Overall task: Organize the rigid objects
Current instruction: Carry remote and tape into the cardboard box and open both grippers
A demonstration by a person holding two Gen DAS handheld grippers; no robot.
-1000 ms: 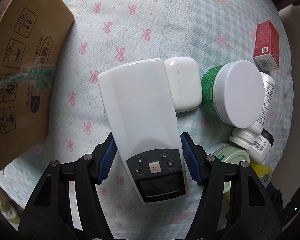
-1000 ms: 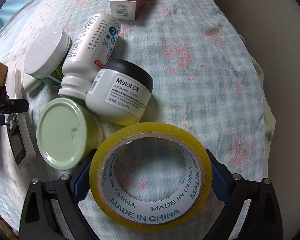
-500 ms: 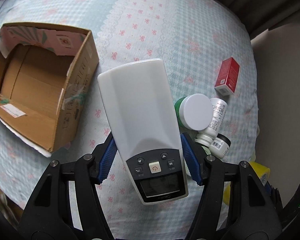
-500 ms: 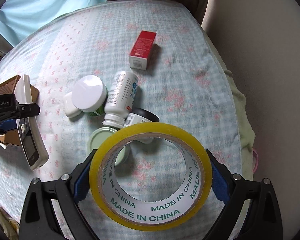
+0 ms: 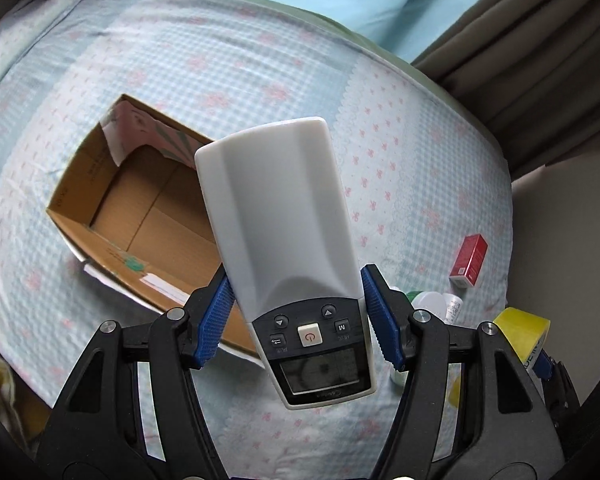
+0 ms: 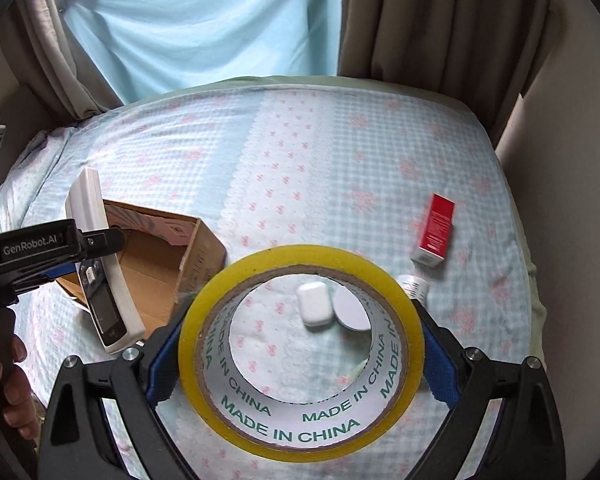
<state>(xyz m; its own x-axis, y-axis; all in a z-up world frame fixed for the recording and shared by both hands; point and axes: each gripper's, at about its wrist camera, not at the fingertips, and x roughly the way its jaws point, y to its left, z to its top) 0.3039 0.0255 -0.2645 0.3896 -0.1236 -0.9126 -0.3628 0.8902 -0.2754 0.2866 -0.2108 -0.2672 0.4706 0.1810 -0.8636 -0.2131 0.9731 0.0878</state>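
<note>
My left gripper [image 5: 298,314] is shut on a white remote control [image 5: 280,216] with a dark button panel, held in the air over the open cardboard box [image 5: 140,216]. The remote [image 6: 100,264] also shows in the right wrist view, above the box [image 6: 196,248]. My right gripper [image 6: 300,356] is shut on a yellow tape roll [image 6: 300,436] printed "MADE IN CHINA", held high above the bed. Through its hole I see a white earbud case [image 6: 315,305] and a white jar lid [image 6: 352,306].
A red carton [image 6: 436,234] lies at the bed's right side, also in the left wrist view [image 5: 470,260]. A white bottle [image 6: 414,285] peeks past the tape. The checked bedspread [image 6: 300,152] covers the bed; curtains [image 6: 420,20] hang behind. A hand [image 6: 12,384] holds the left gripper.
Both grippers have risen well above the bed with their objects. The left one has carried the remote leftward over the box. The jars and bottle now look small and far.
</note>
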